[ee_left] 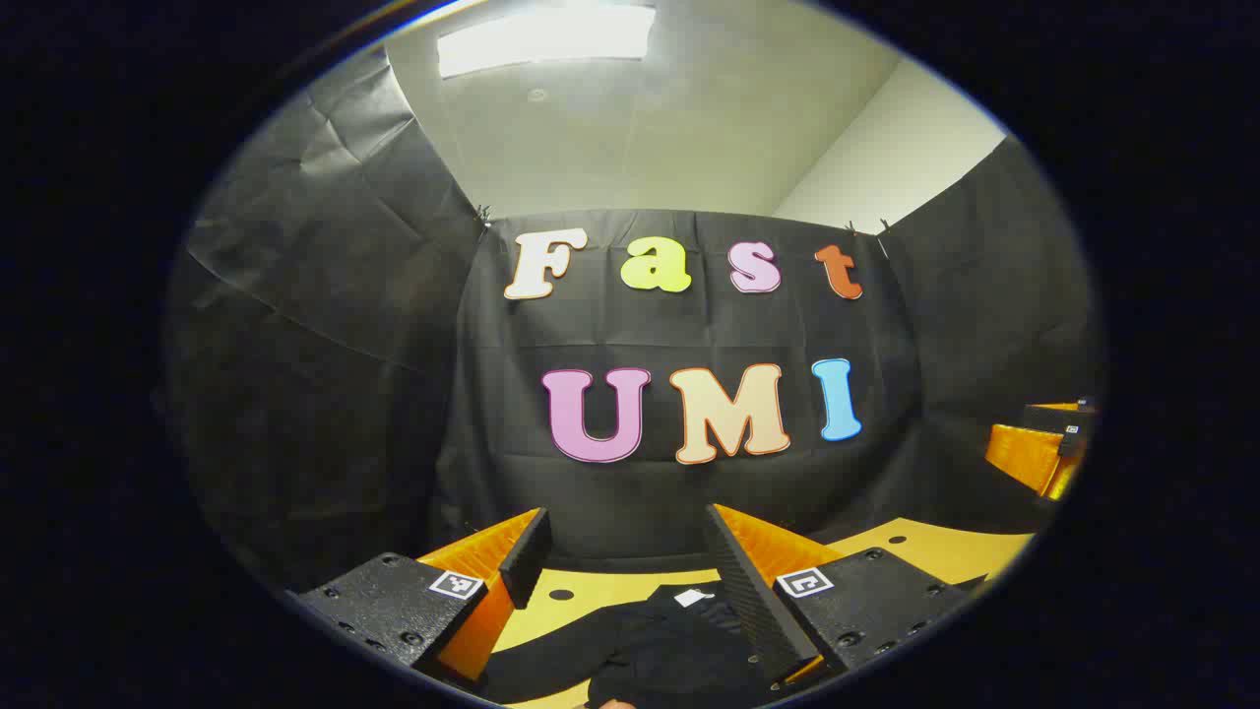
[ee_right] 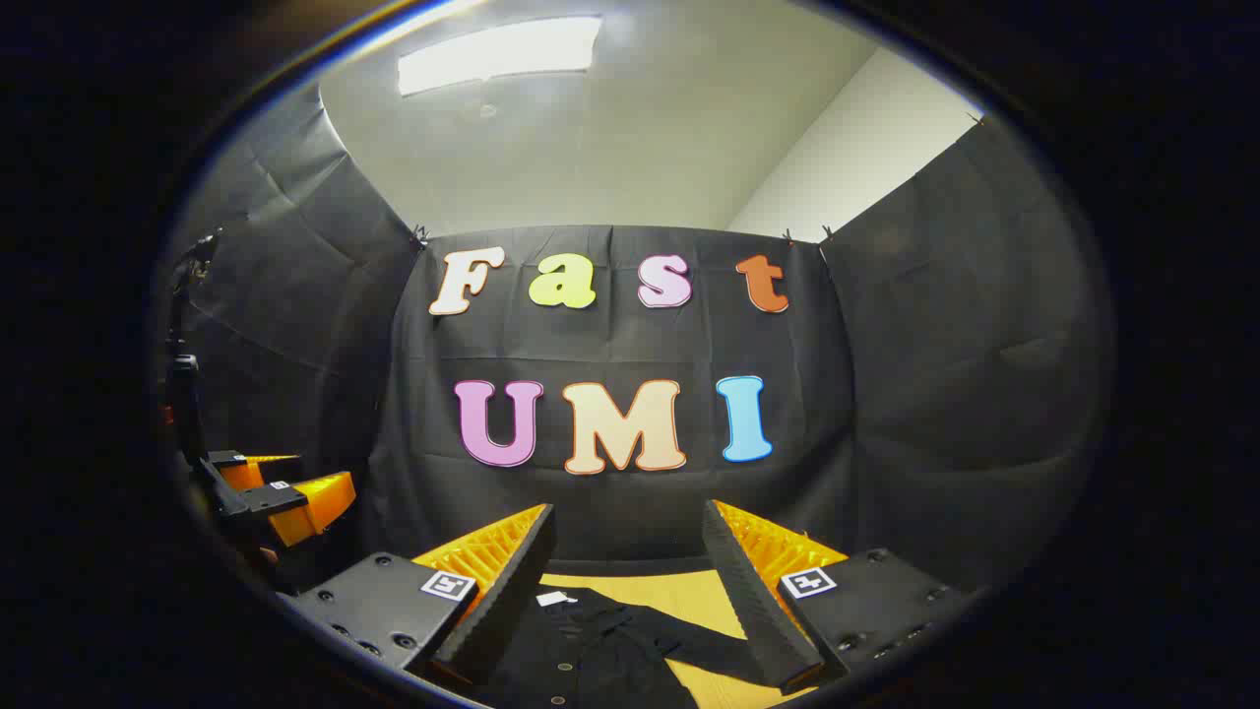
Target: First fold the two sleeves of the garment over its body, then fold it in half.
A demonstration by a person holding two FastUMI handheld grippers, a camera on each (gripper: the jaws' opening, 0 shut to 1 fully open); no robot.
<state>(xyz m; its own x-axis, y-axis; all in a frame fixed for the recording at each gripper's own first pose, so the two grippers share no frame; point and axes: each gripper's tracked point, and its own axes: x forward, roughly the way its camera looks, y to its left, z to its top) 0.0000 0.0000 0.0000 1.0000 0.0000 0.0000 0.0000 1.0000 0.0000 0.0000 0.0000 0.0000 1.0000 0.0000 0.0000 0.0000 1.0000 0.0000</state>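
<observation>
Left gripper view: left gripper (ee_left: 630, 551) spread wide, empty, above the dark garment (ee_left: 669, 640) on the table (ee_left: 945, 551). Right gripper view: right gripper (ee_right: 630, 547) likewise wide — a high, blind descent could pinch several layers.

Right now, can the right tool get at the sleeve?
Probably yes. The right tool hangs open above the black shirt, and the sleeve lies flat on the table with nothing over it.
</observation>
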